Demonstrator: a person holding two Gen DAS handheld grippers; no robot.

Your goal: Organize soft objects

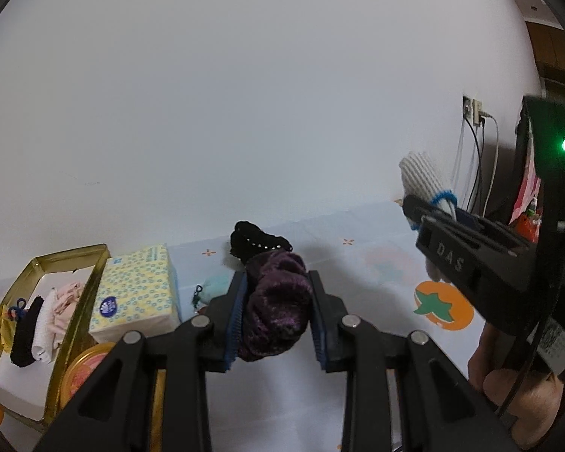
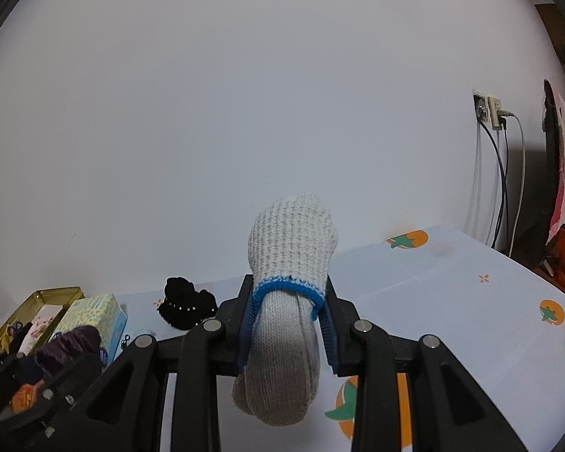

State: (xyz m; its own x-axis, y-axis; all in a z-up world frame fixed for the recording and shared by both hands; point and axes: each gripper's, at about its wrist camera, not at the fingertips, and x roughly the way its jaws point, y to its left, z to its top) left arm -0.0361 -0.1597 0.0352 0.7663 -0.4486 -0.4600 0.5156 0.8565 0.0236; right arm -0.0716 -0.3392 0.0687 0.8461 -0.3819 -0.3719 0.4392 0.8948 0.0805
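fruit-print tablecloth (image 2: 452, 301), white wall (image 2: 245, 94)

We see a home room: a worktop (image 2: 452, 293) under a persimmon-print cloth against a plain white wall (image 2: 245, 94), tissue box (image 1: 135, 293) lower left, plugged wall sockets (image 2: 489, 111) at right.

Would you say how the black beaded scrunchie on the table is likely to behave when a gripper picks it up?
The black beaded scrunchie lies crumpled, so it is probably floppy and will squash between pads. It looks light. Its ruffled fabric should resist slipping.
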